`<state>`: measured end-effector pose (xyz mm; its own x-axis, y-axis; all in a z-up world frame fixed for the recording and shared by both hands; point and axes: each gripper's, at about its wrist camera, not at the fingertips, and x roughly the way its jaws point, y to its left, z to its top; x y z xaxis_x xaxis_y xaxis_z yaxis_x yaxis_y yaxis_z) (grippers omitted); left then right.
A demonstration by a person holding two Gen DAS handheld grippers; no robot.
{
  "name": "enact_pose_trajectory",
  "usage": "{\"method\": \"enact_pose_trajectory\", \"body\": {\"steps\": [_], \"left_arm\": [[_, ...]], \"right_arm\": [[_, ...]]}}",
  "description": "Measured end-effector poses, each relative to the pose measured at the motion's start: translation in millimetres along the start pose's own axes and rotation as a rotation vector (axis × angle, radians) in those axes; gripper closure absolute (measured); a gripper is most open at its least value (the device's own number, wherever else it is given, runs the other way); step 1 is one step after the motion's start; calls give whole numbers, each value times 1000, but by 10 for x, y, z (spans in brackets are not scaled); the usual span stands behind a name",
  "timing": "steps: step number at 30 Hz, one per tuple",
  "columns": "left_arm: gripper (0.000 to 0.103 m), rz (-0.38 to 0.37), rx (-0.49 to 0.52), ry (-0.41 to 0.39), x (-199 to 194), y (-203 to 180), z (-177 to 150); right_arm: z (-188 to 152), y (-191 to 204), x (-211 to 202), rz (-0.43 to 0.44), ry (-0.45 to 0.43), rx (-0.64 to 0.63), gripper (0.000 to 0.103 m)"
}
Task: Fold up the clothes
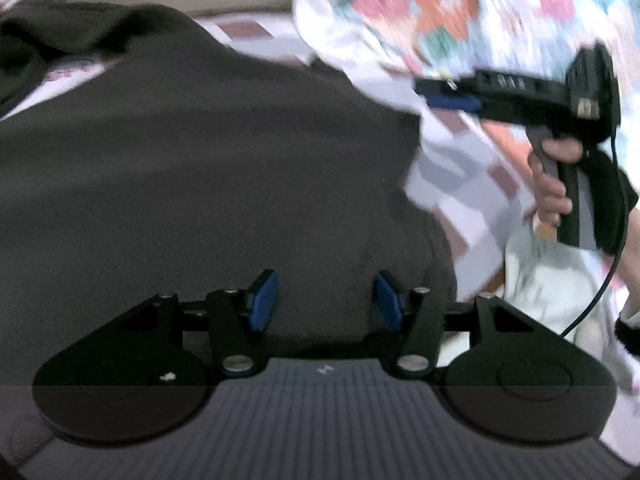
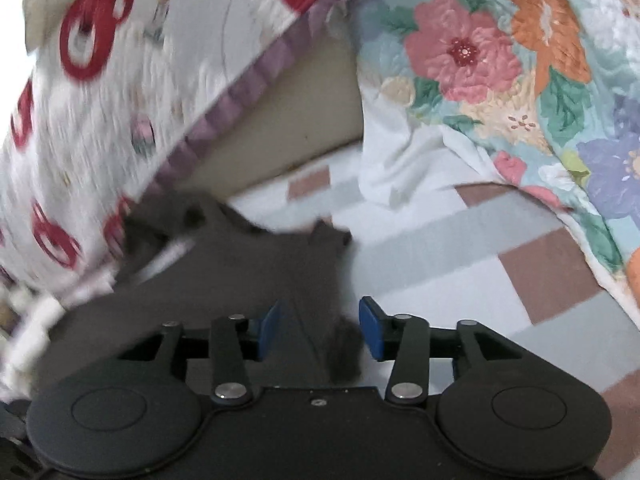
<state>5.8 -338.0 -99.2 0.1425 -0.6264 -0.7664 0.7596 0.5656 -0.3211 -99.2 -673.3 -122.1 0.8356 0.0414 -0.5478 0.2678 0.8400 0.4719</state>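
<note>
In the left wrist view, the dark grey garment [image 1: 208, 152] is spread over the middle and left of the frame. The left gripper [image 1: 326, 300] is seen at the bottom with its blue pads apart above the cloth, pinching nothing. At the right, the right gripper [image 1: 448, 96] is held by a hand [image 1: 552, 176].

In the right wrist view, a fold of the garment [image 2: 256, 264] is seen between the spread pads [image 2: 370, 328] at the lower centre, which are not pressed on it. The checked bed sheet [image 2: 460, 248] is seen at the right.
</note>
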Motion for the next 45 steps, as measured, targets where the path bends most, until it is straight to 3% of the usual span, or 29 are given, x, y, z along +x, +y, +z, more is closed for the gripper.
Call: {"method": "enact_pose_trajectory", "body": {"steps": [6, 11, 15, 16, 17, 18, 22, 27, 29, 31, 33, 35, 39, 45], "left_arm": [[49, 108, -206, -133, -260, 352, 44], [49, 282, -276, -102, -328, 552, -8], [49, 333, -301, -108, -386, 638, -42], [49, 343, -306, -110, -400, 658, -52], [49, 352, -307, -110, -415, 675, -55], [49, 362, -307, -111, -430, 689, -53], [49, 390, -319, -114, -488, 762, -56], [49, 450, -356, -53, -485, 827, -119], [49, 457, -345, -61, -538, 798, -141], [49, 457, -329, -87, -613, 773, -144], [49, 471, -307, -119, -684, 769, -121], [49, 495, -275, -149, -739, 770, -89], [52, 559, -192, -167, -778, 814, -20], [55, 606, -124, -176, -782, 1009, 90]], "right_arm": [[393, -19, 364, 1, 23, -114, 53], [514, 21, 914, -1, 94, -212, 51], [434, 54, 1253, -37, 126, -275, 51], [400, 66, 1314, -41, 127, -290, 63], [383, 94, 1307, -29, 116, -311, 87], [370, 125, 1290, -15, 104, -332, 96], [493, 125, 1035, -105, -54, -351, 98], [337, 50, 1234, -209, 44, -427, 103], [309, 12, 1211, -230, 56, -396, 101], [352, -57, 1082, -229, 37, -268, 90], [360, -13, 971, -207, 26, -240, 90], [360, 98, 860, -167, 18, -267, 89], [406, 509, 737, -49, -5, -416, 73], [431, 1162, 699, 100, -25, -631, 73]]}}
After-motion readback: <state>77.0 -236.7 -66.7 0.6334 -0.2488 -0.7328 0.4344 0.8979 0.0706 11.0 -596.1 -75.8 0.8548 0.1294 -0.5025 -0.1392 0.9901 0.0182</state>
